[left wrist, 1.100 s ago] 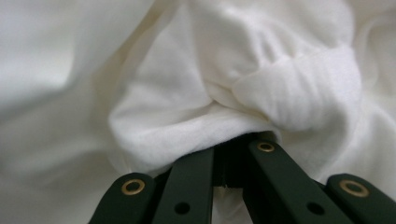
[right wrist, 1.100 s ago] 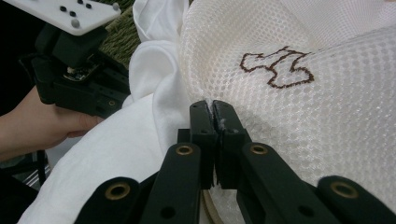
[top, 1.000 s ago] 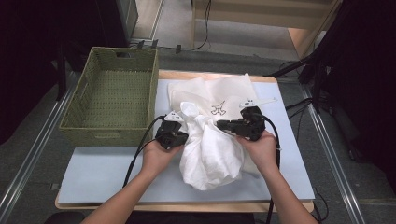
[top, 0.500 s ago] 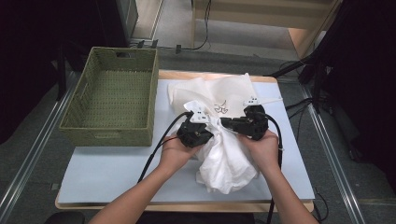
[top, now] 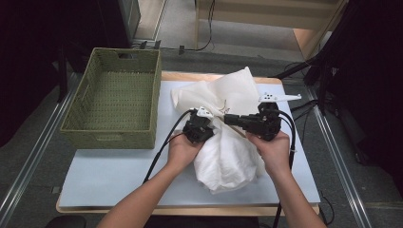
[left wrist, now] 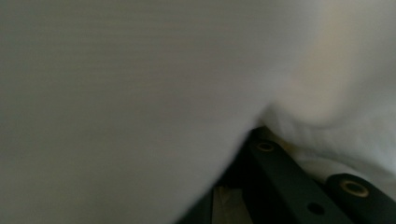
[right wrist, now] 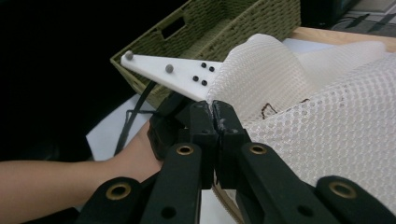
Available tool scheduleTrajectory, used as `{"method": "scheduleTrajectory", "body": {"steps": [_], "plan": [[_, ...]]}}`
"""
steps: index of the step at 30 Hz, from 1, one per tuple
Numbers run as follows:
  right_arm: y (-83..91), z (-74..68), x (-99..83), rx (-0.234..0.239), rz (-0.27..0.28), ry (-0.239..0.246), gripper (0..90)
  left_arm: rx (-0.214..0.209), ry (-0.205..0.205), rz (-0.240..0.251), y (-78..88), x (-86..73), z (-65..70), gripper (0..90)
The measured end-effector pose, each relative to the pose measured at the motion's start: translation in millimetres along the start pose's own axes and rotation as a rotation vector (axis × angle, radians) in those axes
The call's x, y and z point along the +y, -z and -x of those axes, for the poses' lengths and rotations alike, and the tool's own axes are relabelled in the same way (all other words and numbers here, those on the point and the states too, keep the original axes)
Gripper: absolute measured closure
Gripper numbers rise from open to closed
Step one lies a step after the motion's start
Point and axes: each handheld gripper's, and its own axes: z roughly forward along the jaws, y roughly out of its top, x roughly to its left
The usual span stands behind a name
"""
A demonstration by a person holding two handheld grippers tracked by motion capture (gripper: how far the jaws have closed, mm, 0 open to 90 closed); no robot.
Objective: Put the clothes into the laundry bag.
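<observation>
In the high view, a white mesh bag (top: pixel 228 142) on the table (top: pixel 109 175) is pinched by both the left gripper (top: pixel 209 127) and the right gripper (top: pixel 228 118); a green basket (top: pixel 114 102) is seen left of them. In the left gripper view, the bag (left wrist: pixel 140 93) is draped over the jaws. In the right gripper view, the right gripper (right wrist: pixel 215 112) is pressed together on the bag's edge (right wrist: pixel 327 140), with the basket (right wrist: pixel 224 23) beyond the jaws.

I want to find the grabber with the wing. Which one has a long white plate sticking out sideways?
The right gripper; its plate juts right. The left gripper has none like it.

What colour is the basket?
Green, woven basket; it shows best in the high view.
</observation>
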Motion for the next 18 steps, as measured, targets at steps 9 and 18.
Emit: {"method": "scheduleTrajectory", "body": {"steps": [9,18], "plan": [[-32.1,22.7,-23.2,-0.068,-0.141,-0.007,89.7,-0.062,0.027,-0.013,16.8,-5.2,-5.1,90.0],[-33.5,29.8,-26.6,-0.097,-0.163,-0.008,89.6,-0.05,0.009,-0.005,56.7,-27.3,-7.5,90.0]]}}
